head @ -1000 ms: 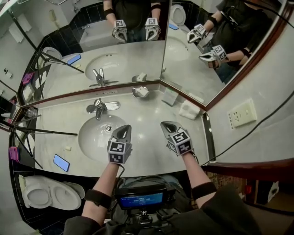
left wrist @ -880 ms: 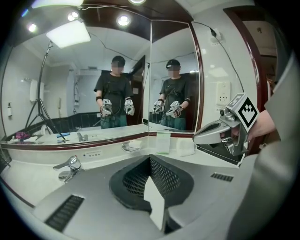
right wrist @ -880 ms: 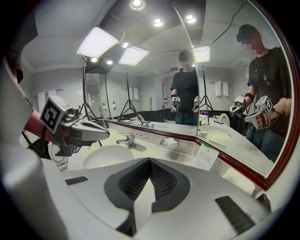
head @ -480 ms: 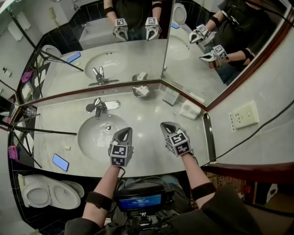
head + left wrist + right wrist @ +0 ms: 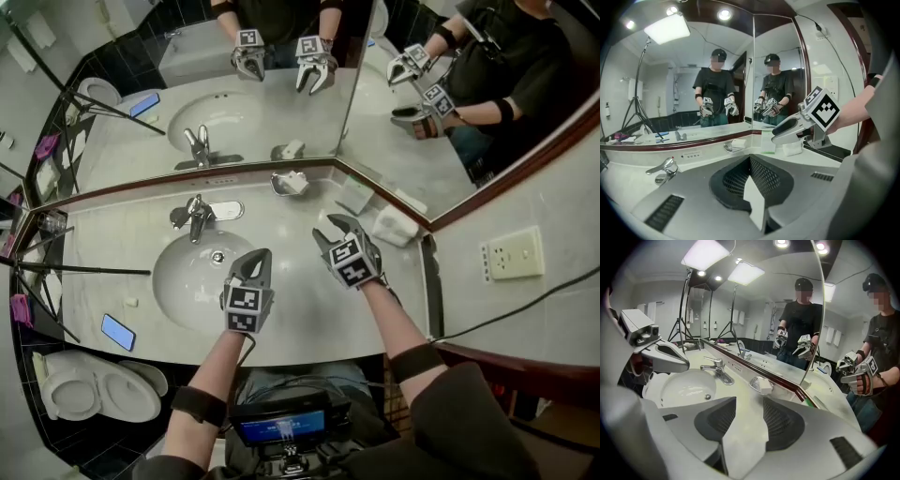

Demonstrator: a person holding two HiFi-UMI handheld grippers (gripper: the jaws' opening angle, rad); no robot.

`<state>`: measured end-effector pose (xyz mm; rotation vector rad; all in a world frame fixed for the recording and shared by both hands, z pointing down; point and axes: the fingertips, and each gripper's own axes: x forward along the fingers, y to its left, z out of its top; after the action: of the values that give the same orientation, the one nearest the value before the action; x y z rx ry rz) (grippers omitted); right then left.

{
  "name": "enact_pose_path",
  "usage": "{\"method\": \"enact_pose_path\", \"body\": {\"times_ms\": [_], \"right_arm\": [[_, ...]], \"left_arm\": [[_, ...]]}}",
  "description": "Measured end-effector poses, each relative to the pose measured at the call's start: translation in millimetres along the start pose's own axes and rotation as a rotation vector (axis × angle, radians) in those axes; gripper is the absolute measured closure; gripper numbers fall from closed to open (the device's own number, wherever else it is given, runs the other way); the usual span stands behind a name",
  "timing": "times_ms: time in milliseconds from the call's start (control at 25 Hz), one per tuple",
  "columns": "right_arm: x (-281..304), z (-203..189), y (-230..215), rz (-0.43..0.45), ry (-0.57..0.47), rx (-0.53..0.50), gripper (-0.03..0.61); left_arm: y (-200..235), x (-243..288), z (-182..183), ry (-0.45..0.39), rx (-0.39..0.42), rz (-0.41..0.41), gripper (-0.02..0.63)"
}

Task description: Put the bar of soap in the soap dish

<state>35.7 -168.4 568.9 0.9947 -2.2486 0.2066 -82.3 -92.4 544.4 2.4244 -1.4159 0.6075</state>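
Note:
A small metal soap dish [image 5: 277, 184] stands at the back of the counter, under the corner where the mirrors meet. A white bar of soap [image 5: 294, 181] lies in it, also seen in the right gripper view [image 5: 765, 385] and the left gripper view [image 5: 738, 143]. My right gripper [image 5: 332, 229] hovers over the counter short of the dish. Its jaws have just been opening and stand open with nothing between them [image 5: 747, 413]. My left gripper [image 5: 256, 259] is shut and empty [image 5: 751, 171], beside the basin's right rim.
A round basin [image 5: 178, 286] with a chrome tap [image 5: 199, 217] fills the counter's left half. A white folded pack [image 5: 394, 225] and a small card [image 5: 354, 194] sit at the back right. A phone [image 5: 118, 332] lies near the front left edge. Mirrors line the back.
My right gripper has moved forward toward the back of the counter and its jaws have opened. The left gripper has shifted a little forward, still shut.

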Motion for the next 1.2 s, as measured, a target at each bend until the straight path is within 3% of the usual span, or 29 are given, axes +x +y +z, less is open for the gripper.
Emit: {"method": "enact_pose_path", "body": {"times_ms": [280, 600, 720, 800, 840, 880, 1200], "right_arm": [[83.9, 6.6, -32.7, 0.018, 0.086, -0.07, 0.273], [157.8, -1.9, -52.6, 0.054, 0.169, -0.079, 0.272], [173.3, 3.1, -52.3, 0.06, 0.157, -0.071, 0.272], [178.3, 2.6, -51.5, 0.066, 0.165, -0.068, 0.289], [178.6, 1.9, -51.6, 0.065, 0.174, -0.071, 0.355], [178.7, 1.3, -52.2, 0.062, 0.181, -0.075, 0.377], [171.5, 4.3, -52.6, 0.07, 0.165, -0.076, 0.382]], "left_arm": [[17.2, 35.3, 8.7, 0.004, 0.004, 0.013, 0.617], [29.4, 58.8, 1.0, 0.027, 0.002, 0.029, 0.617], [32.4, 59.3, -4.2, 0.034, -0.004, 0.031, 0.617], [35.0, 58.7, -7.8, 0.04, -0.009, 0.034, 0.617], [36.8, 58.1, -9.2, 0.042, -0.012, 0.036, 0.617], [39.0, 57.4, -10.4, 0.044, -0.016, 0.04, 0.617], [47.8, 52.5, -11.2, 0.042, -0.028, 0.051, 0.617]]}}
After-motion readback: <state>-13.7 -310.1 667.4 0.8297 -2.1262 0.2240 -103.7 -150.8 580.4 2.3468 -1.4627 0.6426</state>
